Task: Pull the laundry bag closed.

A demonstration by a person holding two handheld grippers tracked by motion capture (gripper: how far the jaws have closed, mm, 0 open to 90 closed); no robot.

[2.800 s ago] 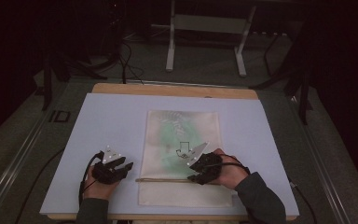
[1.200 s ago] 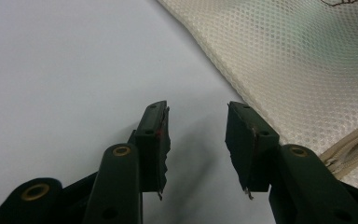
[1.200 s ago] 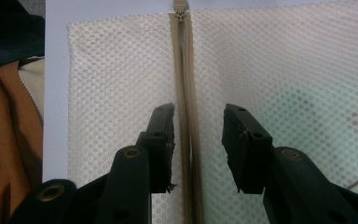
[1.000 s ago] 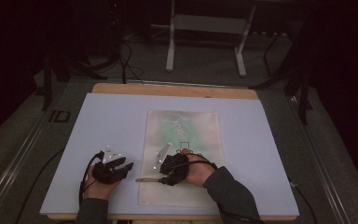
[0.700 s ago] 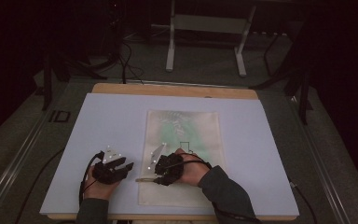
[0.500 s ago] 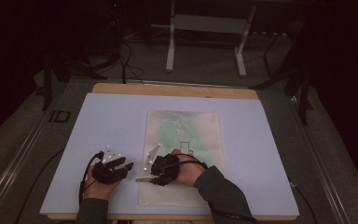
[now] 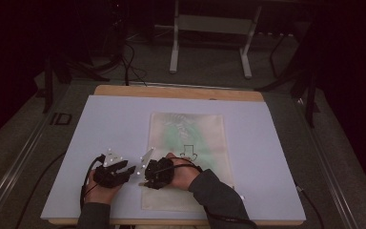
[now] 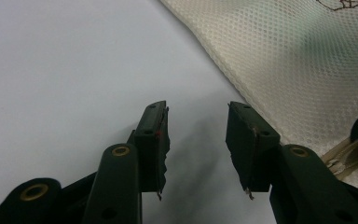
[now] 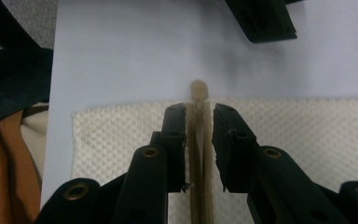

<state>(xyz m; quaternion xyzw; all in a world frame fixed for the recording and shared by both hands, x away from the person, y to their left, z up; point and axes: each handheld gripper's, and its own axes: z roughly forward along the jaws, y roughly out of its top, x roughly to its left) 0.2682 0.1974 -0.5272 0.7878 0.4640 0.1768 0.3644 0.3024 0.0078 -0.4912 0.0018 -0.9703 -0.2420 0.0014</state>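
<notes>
Item 1. Your left gripper (image 7: 129, 170) rested on the bare white tabletop (image 7: 109, 124) near its front edge, just left of the mesh bag. In the left gripper view its jaws stood well apart with nothing between them, only tabletop showing in the gap (image 8: 196, 149). The bag's edge ran diagonally past the right-hand jaw, close beside it but not under it.

Item 2. Your right gripper (image 7: 143, 183) lay just right of the left one, the two nearly touching, at the left edge of the bag. Your right hand (image 7: 183, 174) and dark sleeve reached in over the bag's lower part.

Item 3. A thin tan strip (image 9: 198, 140), which looked like the bag's zipper line, ran straight down between your right gripper's jaws (image 9: 199, 116). The jaws stood narrow, one on each side of it and close against it; whether they actually pinched it could not be told. The strip's rounded end (image 9: 199, 87) stuck out past the bag's edge onto the tabletop. A jaw of your left gripper showed at the top of that view.

Item 4. The cream mesh bag (image 7: 190, 138) lay flat at the table's centre, long side running away from you, with greenish contents showing through and a small dark outline drawing (image 7: 188, 151) on it.
</notes>
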